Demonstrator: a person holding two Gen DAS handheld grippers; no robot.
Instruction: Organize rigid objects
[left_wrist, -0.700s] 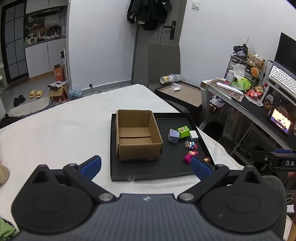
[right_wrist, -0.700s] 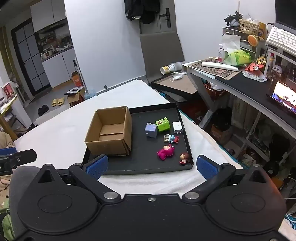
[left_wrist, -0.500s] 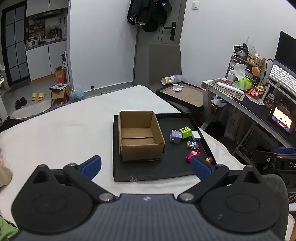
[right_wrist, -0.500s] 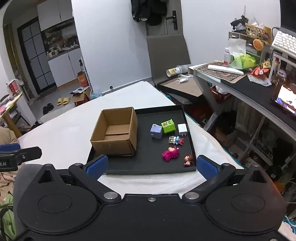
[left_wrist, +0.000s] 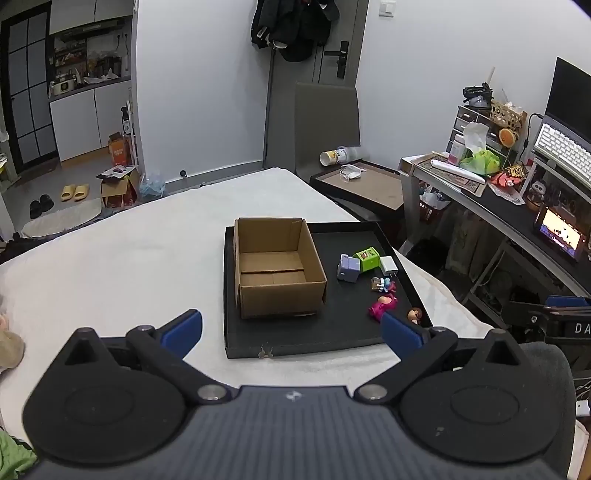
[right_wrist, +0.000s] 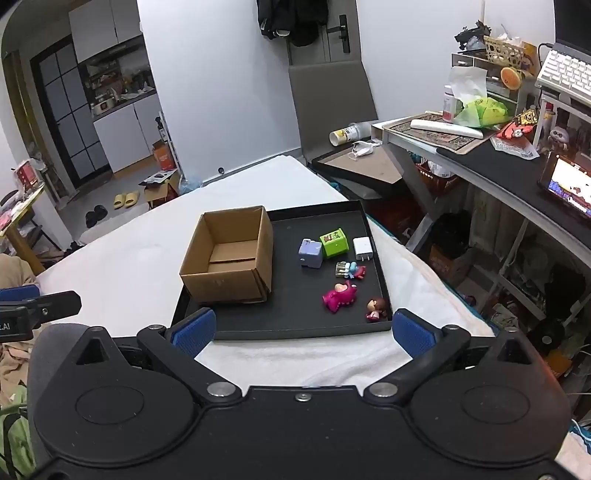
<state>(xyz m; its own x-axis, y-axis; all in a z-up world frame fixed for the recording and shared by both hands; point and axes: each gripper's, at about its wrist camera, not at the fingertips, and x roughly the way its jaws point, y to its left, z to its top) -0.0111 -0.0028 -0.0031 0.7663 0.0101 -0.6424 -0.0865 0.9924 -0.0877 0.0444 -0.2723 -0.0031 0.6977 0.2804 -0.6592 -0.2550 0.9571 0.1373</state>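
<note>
A black tray lies on a white-covered table. An empty open cardboard box stands on its left half. To the right lie several small toys: a lilac cube, a green cube, a white charger, a small lying figure, a pink figure and a brown-haired figure. My left gripper and right gripper hover open before the tray's near edge, holding nothing.
A cluttered desk with a keyboard, a lit screen and a tissue box stands to the right. A grey chair and a second tray with a fallen cup are beyond the table. White cloth spreads left of the tray.
Both views have shifted slightly, so the tray and box sit a little further right and higher in each picture. The jaws stay wide and the toys have not moved.
</note>
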